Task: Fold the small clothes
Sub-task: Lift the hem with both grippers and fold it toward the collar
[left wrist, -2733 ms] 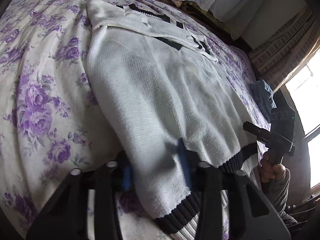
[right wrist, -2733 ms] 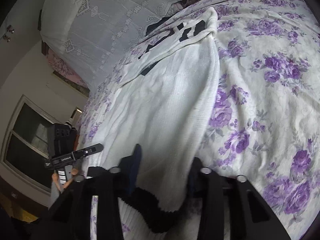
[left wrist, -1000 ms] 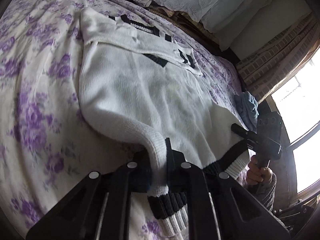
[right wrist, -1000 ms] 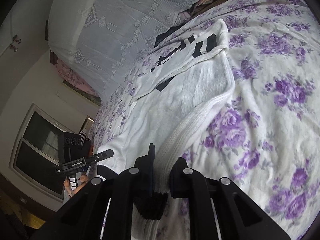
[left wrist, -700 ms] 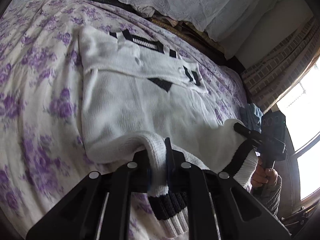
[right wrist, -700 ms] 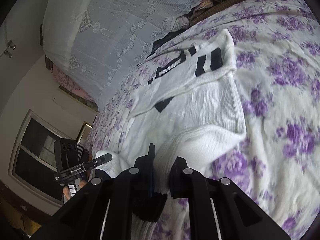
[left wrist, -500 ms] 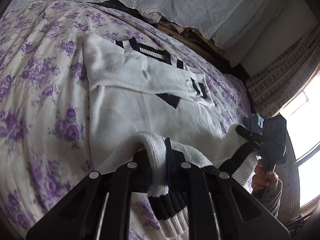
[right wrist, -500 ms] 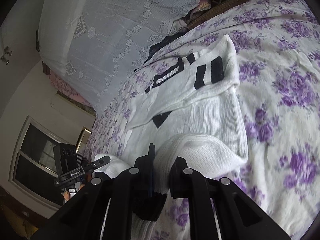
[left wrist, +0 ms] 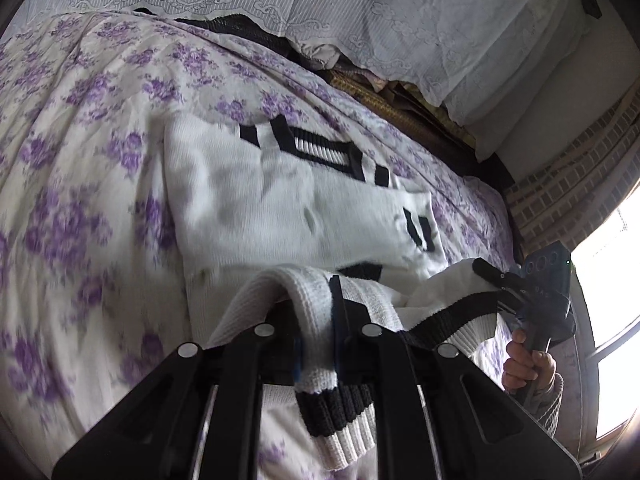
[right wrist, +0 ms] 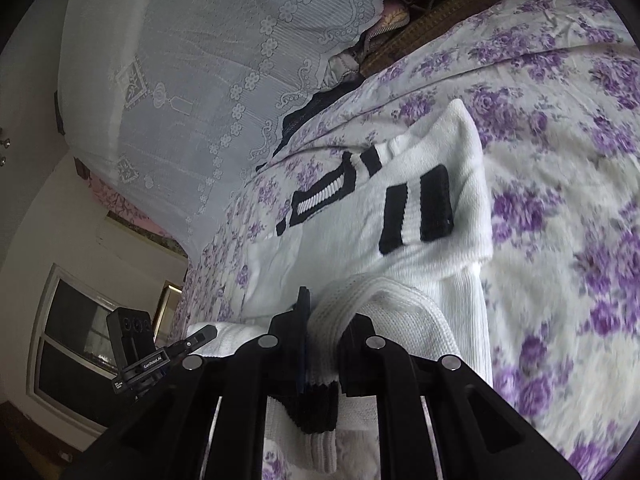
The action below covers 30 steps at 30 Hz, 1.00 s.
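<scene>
We clamp the white knitted sweater (left wrist: 256,208) with black stripes in both the left gripper (left wrist: 316,320) and right gripper (right wrist: 324,332), its hem lifted off the purple-flowered bedspread (left wrist: 80,184).

Both grippers closed on the hem (left wrist: 320,344) of the white sweater (left wrist: 288,208) and lifted it off the bedspread (left wrist: 80,160). The hem was carried toward the folded sleeves (right wrist: 400,216), doubling the body over itself.

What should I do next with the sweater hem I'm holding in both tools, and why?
Probably carry the hem a little farther toward the striped collar before lowering it. Both the left tool and the right tool are clamped on the sweater, and the lifted edge so far reaches only to the folded sleeves.
</scene>
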Motion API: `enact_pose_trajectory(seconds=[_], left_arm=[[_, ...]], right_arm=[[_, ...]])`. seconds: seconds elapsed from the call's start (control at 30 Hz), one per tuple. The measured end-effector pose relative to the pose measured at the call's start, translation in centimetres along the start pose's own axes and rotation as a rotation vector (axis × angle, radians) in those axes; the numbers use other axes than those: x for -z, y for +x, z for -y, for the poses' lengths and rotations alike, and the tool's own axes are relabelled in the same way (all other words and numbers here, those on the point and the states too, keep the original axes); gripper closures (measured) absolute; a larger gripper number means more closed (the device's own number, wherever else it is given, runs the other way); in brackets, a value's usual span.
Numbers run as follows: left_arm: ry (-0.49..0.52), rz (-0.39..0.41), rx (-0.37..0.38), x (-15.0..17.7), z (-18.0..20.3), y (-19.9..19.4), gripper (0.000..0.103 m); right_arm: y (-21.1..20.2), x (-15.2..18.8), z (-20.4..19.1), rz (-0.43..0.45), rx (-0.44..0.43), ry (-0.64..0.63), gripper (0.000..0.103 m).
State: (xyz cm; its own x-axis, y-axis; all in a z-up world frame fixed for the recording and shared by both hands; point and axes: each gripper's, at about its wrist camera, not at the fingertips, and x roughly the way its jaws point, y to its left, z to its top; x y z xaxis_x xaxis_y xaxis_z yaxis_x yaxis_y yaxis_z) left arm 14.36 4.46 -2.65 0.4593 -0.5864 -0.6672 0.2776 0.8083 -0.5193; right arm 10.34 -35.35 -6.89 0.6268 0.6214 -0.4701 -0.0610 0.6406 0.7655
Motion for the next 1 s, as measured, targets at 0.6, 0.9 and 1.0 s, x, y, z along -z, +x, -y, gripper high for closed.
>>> enact_pose_trajectory(seconds=[0.6,0.9,1.0], left_arm=[[-0.079,0.022,-0.002,-7.9,-3.4,4.8,0.093],[-0.171,-0.012,0.044,-7.4,-7.2,8.1,0.089],[-0.161,0.016,0.076,-7.3,-6.8,6.2,0.057]], right_arm=[[6.1,-7.3,2.7,0.034,-0.005,0.075,0.091],[7.0,-7.4,6.2,0.022,-0.077,0.144,0.073],[5.1,-7.1,4.7,0.040,-0.074,0.070,0.051]])
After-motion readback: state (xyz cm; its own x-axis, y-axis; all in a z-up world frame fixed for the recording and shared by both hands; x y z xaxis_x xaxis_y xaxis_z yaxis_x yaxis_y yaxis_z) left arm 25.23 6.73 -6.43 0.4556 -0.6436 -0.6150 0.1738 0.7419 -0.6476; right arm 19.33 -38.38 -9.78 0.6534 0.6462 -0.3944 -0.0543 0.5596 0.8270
